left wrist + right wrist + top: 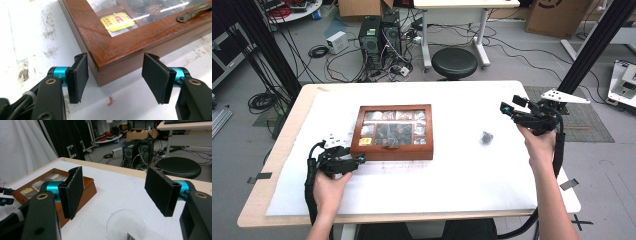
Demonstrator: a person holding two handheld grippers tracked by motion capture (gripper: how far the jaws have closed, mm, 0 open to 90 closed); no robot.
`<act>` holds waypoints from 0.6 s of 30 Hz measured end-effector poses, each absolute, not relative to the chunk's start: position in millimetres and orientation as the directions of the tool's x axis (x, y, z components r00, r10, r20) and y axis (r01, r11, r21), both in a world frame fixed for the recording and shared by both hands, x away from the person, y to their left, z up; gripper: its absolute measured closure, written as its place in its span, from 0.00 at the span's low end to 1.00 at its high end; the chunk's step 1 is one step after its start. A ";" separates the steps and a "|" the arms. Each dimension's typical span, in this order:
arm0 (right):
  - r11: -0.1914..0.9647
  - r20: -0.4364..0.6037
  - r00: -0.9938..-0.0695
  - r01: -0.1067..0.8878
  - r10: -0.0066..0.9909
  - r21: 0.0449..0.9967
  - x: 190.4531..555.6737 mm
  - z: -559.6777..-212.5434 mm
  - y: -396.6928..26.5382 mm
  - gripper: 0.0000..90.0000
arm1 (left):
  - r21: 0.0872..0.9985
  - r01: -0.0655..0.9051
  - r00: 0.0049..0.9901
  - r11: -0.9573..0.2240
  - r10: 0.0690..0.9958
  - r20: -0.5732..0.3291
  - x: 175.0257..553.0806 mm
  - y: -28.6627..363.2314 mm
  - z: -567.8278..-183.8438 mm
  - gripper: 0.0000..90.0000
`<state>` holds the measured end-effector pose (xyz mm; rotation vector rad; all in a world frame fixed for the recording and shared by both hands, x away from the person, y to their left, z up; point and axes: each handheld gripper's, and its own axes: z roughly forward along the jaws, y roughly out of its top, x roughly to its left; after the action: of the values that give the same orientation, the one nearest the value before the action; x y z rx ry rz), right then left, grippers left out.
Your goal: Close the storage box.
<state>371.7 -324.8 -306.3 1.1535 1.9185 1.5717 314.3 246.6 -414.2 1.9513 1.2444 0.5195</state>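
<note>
The left gripper sits low on the white table cover, its 2 jaws apart and straddling the near left corner of the wooden box without pressing on it; in the left gripper view the corner pokes into the gap while both pads stand clear of the wood. That placement looks like a way to brace or steady the box from its corner, though nothing is clamped yet. The box lies flat near the middle of the table with its glass lid closed, and through the glass a yellow packet shows in the nearest compartment, with a small metal handle on the lid's front edge. Farther right, a clear cup stands on the cover, well apart from the box, with a small dark piece at its bottom. The right gripper is held up above the table's right side, jaws wide apart and empty, seemingly waiting near the cup. Beyond the table stands a black stool.
</note>
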 end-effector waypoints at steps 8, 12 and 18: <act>0.024 0.187 -0.572 0.340 0.799 0.940 367.5 -307.9 -333.2 0.34 | 0.856 0.471 0.502 -0.214 0.863 -0.061 310.1 243.9 -377.1 0.36; 0.019 0.188 -0.567 0.339 0.802 0.941 366.5 -308.4 -336.5 0.33 | 0.905 0.389 0.545 -0.174 0.835 -0.073 316.4 235.6 -355.5 0.32; 0.021 0.184 -0.563 0.339 0.806 0.941 365.3 -309.1 -338.0 0.32 | 0.939 0.318 0.579 -0.128 0.811 -0.086 326.1 225.7 -333.6 0.30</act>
<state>365.3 -338.0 -309.1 1.1648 1.9021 1.5597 326.1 225.7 -333.6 1.7048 0.9445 0.5563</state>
